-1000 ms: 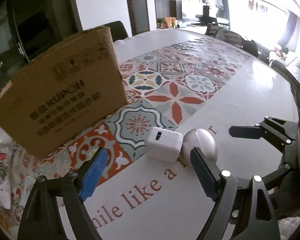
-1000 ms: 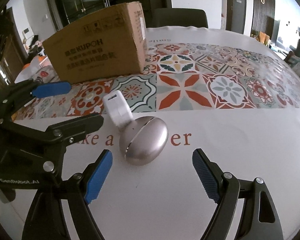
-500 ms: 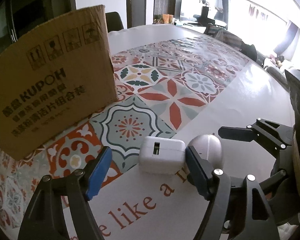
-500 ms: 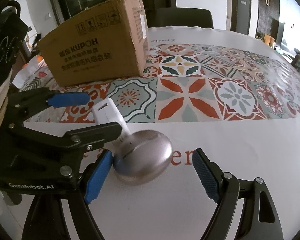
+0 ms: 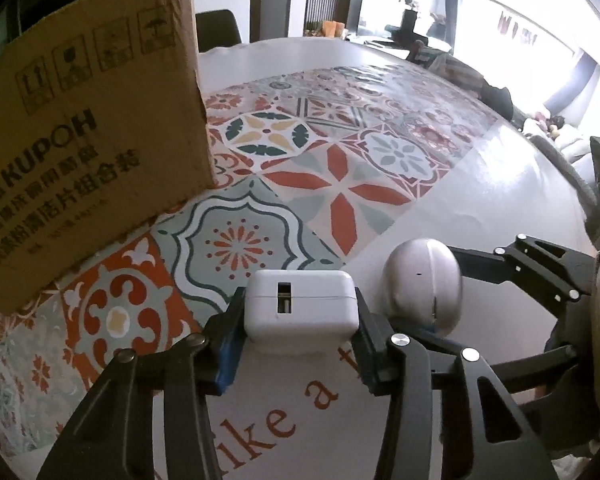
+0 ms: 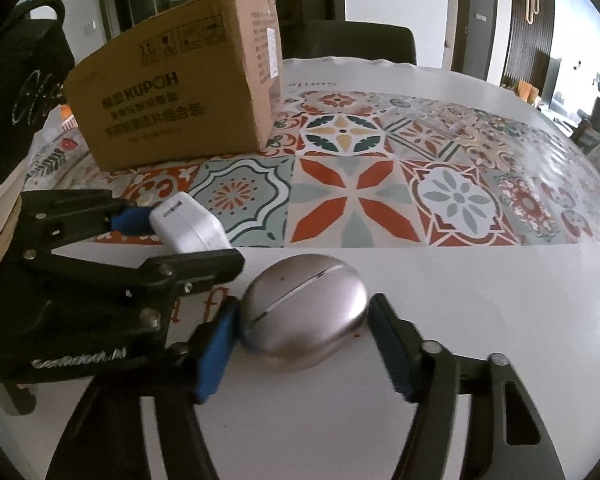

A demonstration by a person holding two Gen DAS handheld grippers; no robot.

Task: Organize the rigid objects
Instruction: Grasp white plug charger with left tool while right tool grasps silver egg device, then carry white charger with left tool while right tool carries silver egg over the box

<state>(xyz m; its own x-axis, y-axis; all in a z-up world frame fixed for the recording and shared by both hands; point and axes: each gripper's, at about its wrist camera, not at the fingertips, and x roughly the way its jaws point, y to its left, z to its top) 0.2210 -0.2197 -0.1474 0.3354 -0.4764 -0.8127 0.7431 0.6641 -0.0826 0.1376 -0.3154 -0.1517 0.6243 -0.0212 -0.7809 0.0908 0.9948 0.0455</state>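
A white charger block (image 5: pixel 300 306) lies on the table with its slot facing me. My left gripper (image 5: pixel 298 338) has its jaws closing, and both pads press on the block's sides. Just to the right lies a silver oval case (image 6: pixel 304 312). The jaws of my right gripper (image 6: pixel 302 346) are closing too, with a pad touching each end of the case. In the right wrist view the charger block (image 6: pixel 186 228) sits between the left gripper's fingers (image 6: pixel 132 216). In the left wrist view the silver case (image 5: pixel 422 286) shows beside a right finger (image 5: pixel 540 268).
A cardboard box (image 6: pixel 180 96) stands at the back left on the tiled-pattern tablecloth (image 6: pixel 352 204), close behind the charger. The same box (image 5: pixel 88 140) fills the left of the left wrist view. A dark chair (image 6: pixel 356 44) stands at the table's far edge.
Both grippers came down around their objects and narrowed: the left from wide open onto the charger block, the right onto the silver case. The two tools now sit closer together.
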